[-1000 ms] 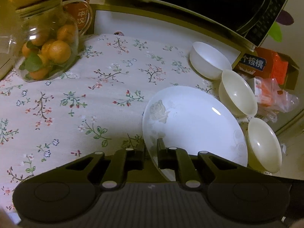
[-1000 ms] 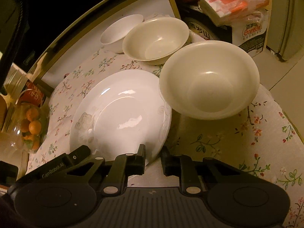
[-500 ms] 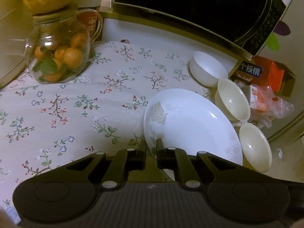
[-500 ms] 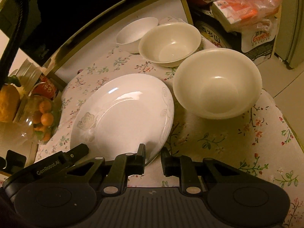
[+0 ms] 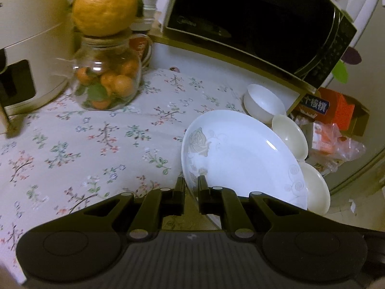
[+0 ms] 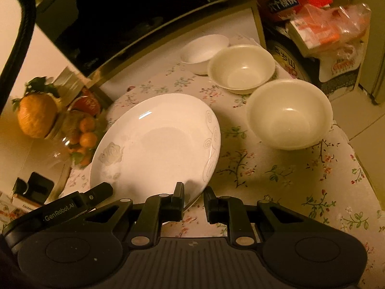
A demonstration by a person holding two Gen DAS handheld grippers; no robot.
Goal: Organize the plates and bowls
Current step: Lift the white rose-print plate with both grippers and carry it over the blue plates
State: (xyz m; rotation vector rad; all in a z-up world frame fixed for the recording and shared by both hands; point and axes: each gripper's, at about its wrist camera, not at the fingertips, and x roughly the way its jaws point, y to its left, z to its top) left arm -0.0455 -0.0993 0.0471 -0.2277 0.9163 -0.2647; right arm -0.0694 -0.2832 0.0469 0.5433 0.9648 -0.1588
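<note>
Since a second ago we have lifted the large white porcelain plate with the pale rose print (image 5: 243, 159) off the flowered tablecloth (image 5: 101, 144), and both views now take in more of the counter. We hold the plate tilted above the cloth, its near rim pinched from two sides: our left gripper (image 5: 191, 185) has its jaws pressed nearly together on the rim by the rose, and our right gripper (image 6: 193, 192) nips the rim by the swirl pattern, its jaws a little wider. Beyond the plate sit three bowls in a row on the cloth: a cream bowl nearest (image 6: 290, 114), a second cream bowl (image 6: 241, 68), and a small white bowl (image 6: 204, 50) by the black microwave (image 5: 259, 21). Far left stands a glass jar of small oranges (image 5: 107, 82) with a big yellow citrus fruit (image 5: 104, 4) on top.
</note>
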